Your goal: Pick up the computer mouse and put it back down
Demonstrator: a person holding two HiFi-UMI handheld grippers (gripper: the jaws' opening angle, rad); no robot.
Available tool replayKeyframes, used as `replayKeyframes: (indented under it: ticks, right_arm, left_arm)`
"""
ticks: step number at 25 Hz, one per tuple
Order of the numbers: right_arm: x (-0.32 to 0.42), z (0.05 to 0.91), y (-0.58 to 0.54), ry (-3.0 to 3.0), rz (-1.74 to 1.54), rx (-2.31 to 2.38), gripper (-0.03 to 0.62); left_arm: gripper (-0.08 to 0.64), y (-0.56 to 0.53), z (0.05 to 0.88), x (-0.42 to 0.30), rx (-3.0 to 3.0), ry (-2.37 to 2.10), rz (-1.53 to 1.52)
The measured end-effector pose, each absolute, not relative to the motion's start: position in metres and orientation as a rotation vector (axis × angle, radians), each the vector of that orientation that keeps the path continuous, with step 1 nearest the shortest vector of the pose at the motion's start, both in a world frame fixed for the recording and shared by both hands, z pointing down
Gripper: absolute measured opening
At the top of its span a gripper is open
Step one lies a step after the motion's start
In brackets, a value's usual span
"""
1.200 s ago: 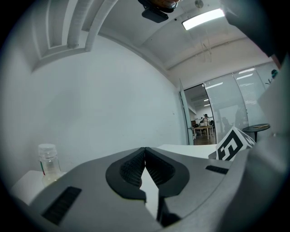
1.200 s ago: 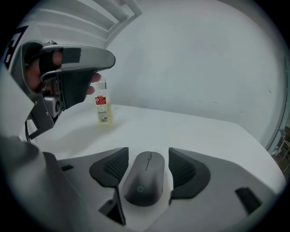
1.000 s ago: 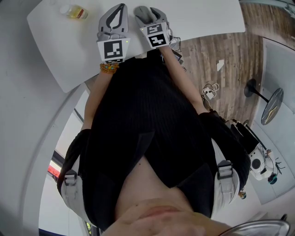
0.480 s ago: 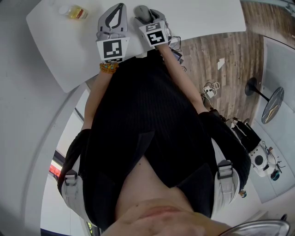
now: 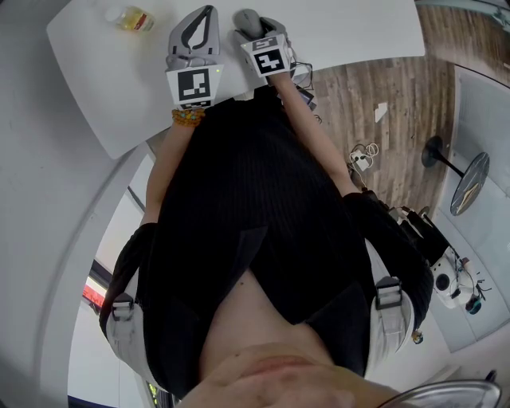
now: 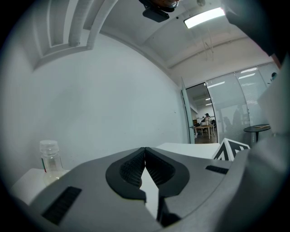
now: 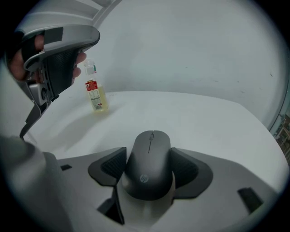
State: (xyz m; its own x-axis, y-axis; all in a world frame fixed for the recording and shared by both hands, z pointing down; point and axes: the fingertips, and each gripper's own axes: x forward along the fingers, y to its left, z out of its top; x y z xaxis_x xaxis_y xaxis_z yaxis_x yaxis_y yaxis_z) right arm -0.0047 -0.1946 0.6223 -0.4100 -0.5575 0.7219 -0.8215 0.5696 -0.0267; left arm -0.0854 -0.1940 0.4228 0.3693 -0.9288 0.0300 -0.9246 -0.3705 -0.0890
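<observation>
A small bottle [image 5: 131, 17] stands near the left end of the table [image 5: 351, 24], at about 9 o'clock from the left gripper [image 6: 145, 150]. It is well apart from the work and plays no part in it. The left gripper is held level over the near edge, its jaws pressed together with nothing between them. It looks parked there so it does not crowd the other hand.

Just beside it, at its 3 o'clock, the right gripper [image 7: 148, 168] tilts down toward the tabletop. The mouse [image 7: 149, 154] lies flat on the white surface between this gripper's jaws, its buttons pointing away toward 12 o'clock. These jaws have just been opening and stand wide, with one ribbed pad at the mouse's 9 o'clock flank and the other at its 3 o'clock flank. The pads sit very close to the sides. Whether they brush the shell is hard to tell from here, but they do not seem to squeeze it.

Straddling the mouse across its narrow width makes sense, since the smooth domed top offers no hold and the two sides give the pads opposing faces to close on.
</observation>
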Motion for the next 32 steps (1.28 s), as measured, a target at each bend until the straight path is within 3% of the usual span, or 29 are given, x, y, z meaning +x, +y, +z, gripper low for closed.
replayKeyframes:
  ticks: [32]
  right_arm:
    - [-0.0006,0.6260,-0.1985,-2.100,0.535,1.108,0.281]
  left_arm:
    - [0.014,-0.1977,0.4216,-0.0849,-2.546,1.721,-0.115]
